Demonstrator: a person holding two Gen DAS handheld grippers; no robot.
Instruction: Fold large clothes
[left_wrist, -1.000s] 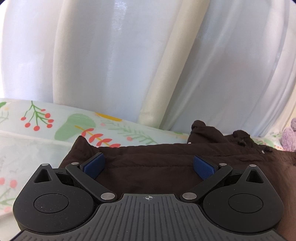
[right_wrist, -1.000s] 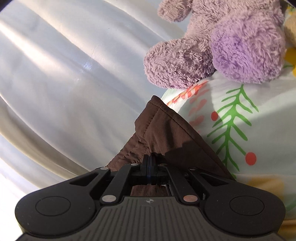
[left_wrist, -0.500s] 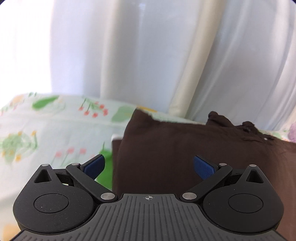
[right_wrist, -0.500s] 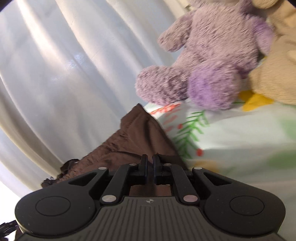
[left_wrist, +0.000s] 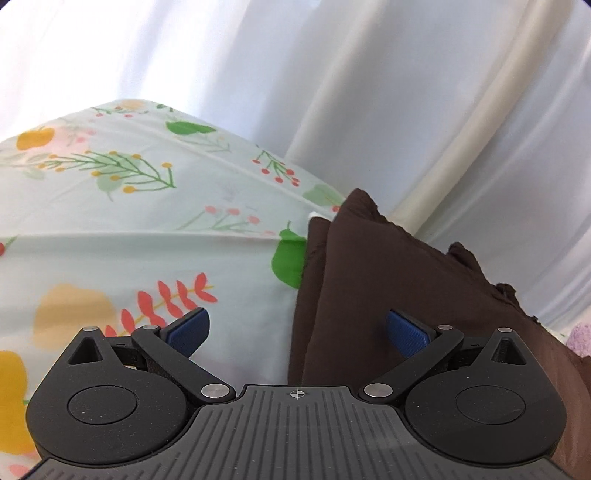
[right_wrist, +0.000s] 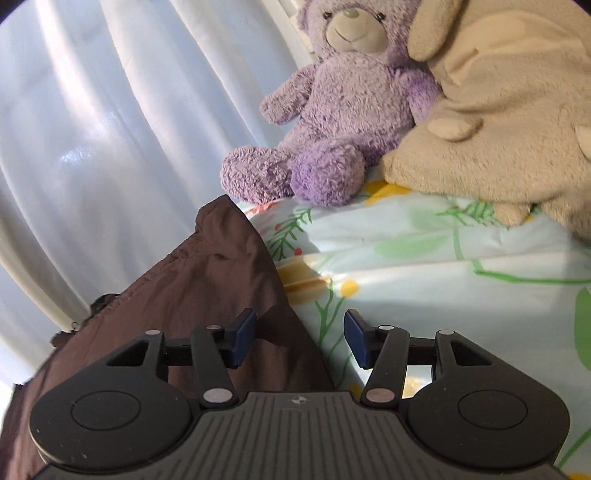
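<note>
Letting go cleanly matters: the right gripper (right_wrist: 299, 338) is opening over the dark brown folded garment (right_wrist: 207, 291) lying on the floral bedsheet (right_wrist: 424, 273); the left gripper (left_wrist: 297, 332) is spread, empty.

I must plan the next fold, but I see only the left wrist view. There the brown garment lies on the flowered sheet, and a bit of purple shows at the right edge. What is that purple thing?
Observer: A purple teddy bear, sitting on the flowered sheet just past the far corner of the brown garment.
Operator: Is anything else near it?
Observer: Yes, a large beige plush toy leans against the bear's side.
Operator: And the right tool, does it hold the garment?
Observer: No. The right tool is opening, its pads apart and nothing pinched; the garment's edge lies below the gap.
</note>
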